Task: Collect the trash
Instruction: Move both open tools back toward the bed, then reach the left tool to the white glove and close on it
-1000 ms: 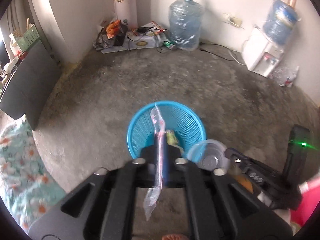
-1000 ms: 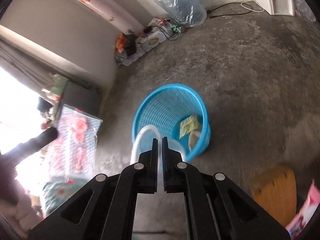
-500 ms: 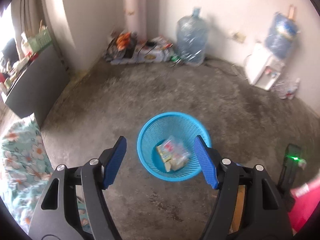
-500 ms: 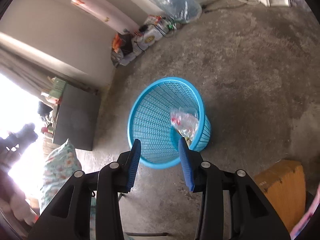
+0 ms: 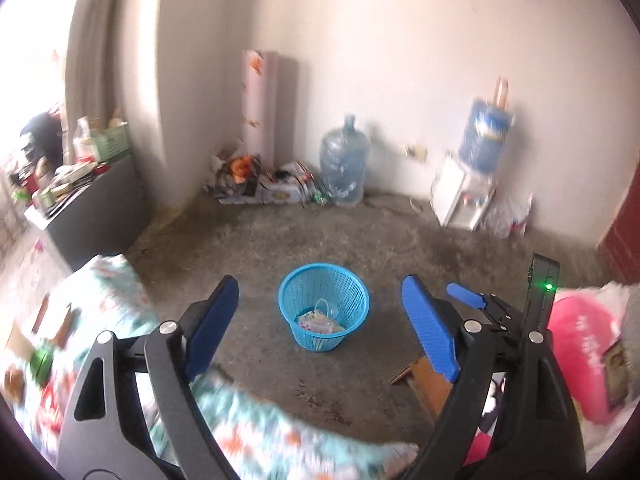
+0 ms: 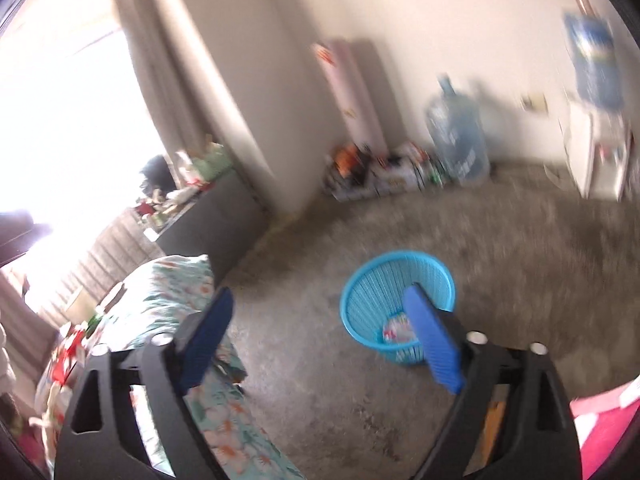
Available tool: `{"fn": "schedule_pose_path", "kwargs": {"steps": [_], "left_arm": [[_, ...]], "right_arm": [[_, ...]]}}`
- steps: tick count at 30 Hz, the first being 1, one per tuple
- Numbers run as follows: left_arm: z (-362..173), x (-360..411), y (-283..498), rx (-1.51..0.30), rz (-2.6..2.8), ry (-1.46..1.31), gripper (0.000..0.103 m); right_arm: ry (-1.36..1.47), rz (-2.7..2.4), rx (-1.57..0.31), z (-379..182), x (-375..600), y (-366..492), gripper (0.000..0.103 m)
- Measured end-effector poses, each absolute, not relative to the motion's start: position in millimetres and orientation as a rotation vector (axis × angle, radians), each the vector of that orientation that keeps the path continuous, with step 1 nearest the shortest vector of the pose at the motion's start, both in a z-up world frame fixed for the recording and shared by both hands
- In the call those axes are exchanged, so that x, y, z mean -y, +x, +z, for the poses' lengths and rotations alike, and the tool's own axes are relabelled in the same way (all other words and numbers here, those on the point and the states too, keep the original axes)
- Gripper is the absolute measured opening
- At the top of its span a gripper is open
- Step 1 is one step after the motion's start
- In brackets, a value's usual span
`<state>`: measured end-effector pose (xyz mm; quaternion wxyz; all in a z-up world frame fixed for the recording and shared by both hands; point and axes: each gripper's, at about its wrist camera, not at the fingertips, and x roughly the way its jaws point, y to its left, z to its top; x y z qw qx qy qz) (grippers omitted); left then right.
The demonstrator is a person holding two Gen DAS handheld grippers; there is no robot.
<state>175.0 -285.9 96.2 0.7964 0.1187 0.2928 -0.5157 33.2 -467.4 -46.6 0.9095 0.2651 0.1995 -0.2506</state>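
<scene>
Jaws of the left gripper [image 5: 320,336] and the right gripper [image 6: 320,336] are opening wide, holding nothing, with the blue basket [image 5: 324,304] sitting beyond them.

The bare floor [image 5: 248,248] around the blue basket [image 5: 323,306] is free; the floral bed [image 5: 120,304] blocks the left side.

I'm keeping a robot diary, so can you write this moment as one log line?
left gripper: opening, empty | right gripper: opening, empty | blue basket: on floor, holds clear cup and wrappers
</scene>
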Motion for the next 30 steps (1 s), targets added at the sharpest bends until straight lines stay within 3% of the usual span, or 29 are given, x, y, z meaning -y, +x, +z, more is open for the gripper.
{"fn": "schedule_pose_path", "kwargs": {"steps": [6, 14, 24, 30], "left_arm": [[134.6, 168.8, 162.6, -0.58, -0.954, 0.113, 0.08], [161.8, 18.6, 144.0, -0.476, -0.658, -0.01, 0.086], [119.5, -69.3, 126.4, -0.505, -0.502, -0.074, 0.086], [81.9, -77.2, 107.4, -0.536, -0.49, -0.008, 0.086]], "right_arm": [[0.393, -0.446, -0.38, -4.1, 411.9, 28.4, 0.097], [0.48, -0.15, -0.377, 25.8, 367.6, 35.8, 0.096], [0.522, 0.071, -0.505, 19.2, 303.4, 56.5, 0.096], [0.483, 0.167, -0.605, 6.0, 269.8, 74.7, 0.096]]}}
